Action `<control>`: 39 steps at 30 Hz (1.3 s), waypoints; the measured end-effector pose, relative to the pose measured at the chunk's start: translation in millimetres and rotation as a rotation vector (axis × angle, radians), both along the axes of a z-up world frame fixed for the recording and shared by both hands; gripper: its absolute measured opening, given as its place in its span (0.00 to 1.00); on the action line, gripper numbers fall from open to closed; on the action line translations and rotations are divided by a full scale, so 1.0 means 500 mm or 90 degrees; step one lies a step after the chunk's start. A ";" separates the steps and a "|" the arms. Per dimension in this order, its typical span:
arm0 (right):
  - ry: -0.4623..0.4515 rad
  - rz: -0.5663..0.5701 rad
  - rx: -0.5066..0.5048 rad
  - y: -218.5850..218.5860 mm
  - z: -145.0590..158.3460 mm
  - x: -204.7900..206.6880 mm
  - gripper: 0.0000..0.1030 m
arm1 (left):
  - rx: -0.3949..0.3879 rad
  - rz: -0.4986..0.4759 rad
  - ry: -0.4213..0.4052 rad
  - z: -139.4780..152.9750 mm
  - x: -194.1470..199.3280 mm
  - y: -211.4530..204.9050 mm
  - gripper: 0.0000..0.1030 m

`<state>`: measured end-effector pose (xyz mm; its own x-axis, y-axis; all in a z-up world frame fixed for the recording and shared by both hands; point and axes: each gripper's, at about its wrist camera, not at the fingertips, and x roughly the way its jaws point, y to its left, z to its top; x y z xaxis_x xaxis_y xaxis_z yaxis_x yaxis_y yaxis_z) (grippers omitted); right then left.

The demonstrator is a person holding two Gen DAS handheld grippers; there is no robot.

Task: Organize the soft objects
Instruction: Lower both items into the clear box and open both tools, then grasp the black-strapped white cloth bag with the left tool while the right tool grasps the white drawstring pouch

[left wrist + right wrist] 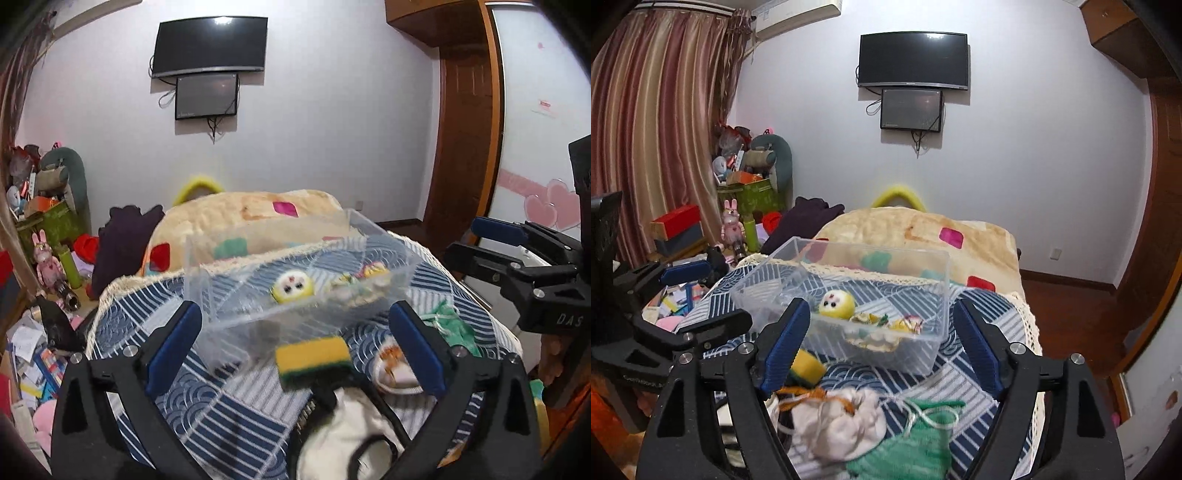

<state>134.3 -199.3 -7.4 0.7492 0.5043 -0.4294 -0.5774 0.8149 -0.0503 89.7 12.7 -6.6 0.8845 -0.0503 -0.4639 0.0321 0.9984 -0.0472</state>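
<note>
A clear plastic box (207, 295) (942, 280) stands on the blue patterned cloth and holds a yellow round plush face (292, 287) (836, 304) and small soft items (882, 328). A yellow-green sponge (313, 360) (807, 365) lies in front of the box. A white pouch (846, 424), a green knitted piece (916, 450) (448, 325) and a white sock (393, 373) lie nearer. My left gripper (295, 343) is open above the sponge. My right gripper (882, 347) is open above the pouch. Each gripper shows in the other's view (491, 240) (690, 295).
A beige folded blanket (251, 214) (923, 232) lies behind the box. Clutter, plush toys and boxes (750, 184) fill the left floor. A wooden door (465, 129) is at the right. Screens (912, 62) hang on the wall.
</note>
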 end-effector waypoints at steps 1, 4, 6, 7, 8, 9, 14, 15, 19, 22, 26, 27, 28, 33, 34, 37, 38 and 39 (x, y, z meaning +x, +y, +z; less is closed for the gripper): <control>0.002 0.000 -0.001 -0.004 -0.004 -0.005 0.75 | -0.004 -0.003 0.006 -0.007 -0.004 -0.005 1.00; 0.007 -0.005 -0.008 -0.013 -0.017 -0.017 0.75 | -0.015 -0.010 0.033 -0.034 -0.017 -0.014 1.00; 0.019 -0.007 -0.010 -0.019 -0.031 -0.019 0.75 | -0.029 -0.015 0.057 -0.056 -0.024 -0.022 1.00; 0.027 -0.007 -0.011 -0.021 -0.037 -0.018 0.75 | -0.035 -0.019 0.067 -0.066 -0.027 -0.026 1.00; 0.034 -0.010 -0.014 -0.024 -0.046 -0.019 0.76 | -0.039 -0.022 0.077 -0.076 -0.029 -0.031 1.00; 0.040 -0.013 -0.016 -0.026 -0.055 -0.019 0.76 | -0.041 -0.023 0.083 -0.085 -0.035 -0.039 1.00; 0.068 -0.015 -0.014 -0.039 -0.083 -0.026 0.75 | -0.036 -0.036 0.136 -0.129 -0.028 -0.073 1.00; 0.071 -0.016 -0.015 -0.042 -0.088 -0.033 0.75 | -0.035 -0.037 0.143 -0.137 -0.028 -0.075 1.00; 0.090 -0.011 -0.013 -0.044 -0.105 -0.039 0.76 | -0.012 -0.025 0.167 -0.166 -0.025 -0.078 1.00; 0.107 -0.001 -0.013 -0.041 -0.122 -0.041 0.76 | -0.031 -0.024 0.170 -0.182 -0.032 -0.060 1.00; 0.122 0.014 -0.023 -0.023 -0.140 -0.046 0.76 | -0.056 -0.006 0.171 -0.187 -0.042 -0.026 1.00; 0.123 0.016 -0.025 -0.017 -0.142 -0.048 0.76 | -0.064 0.000 0.173 -0.189 -0.043 -0.016 1.00; 0.125 0.020 -0.029 -0.011 -0.145 -0.048 0.76 | -0.070 0.008 0.175 -0.192 -0.044 -0.007 1.00; 0.140 0.035 -0.033 0.016 -0.164 -0.041 0.75 | -0.077 0.054 0.174 -0.214 -0.059 0.031 1.00; 0.141 0.036 -0.034 0.019 -0.166 -0.040 0.75 | -0.080 0.050 0.174 -0.212 -0.063 0.030 1.00; 0.145 0.036 -0.042 0.031 -0.174 -0.035 0.75 | -0.091 0.025 0.165 -0.201 -0.071 0.020 1.00; 0.143 0.038 -0.045 0.034 -0.176 -0.036 0.72 | -0.092 0.015 0.160 -0.196 -0.073 0.014 1.00; 0.142 0.042 -0.048 0.038 -0.176 -0.037 0.70 | -0.091 0.007 0.157 -0.193 -0.074 0.008 1.00</control>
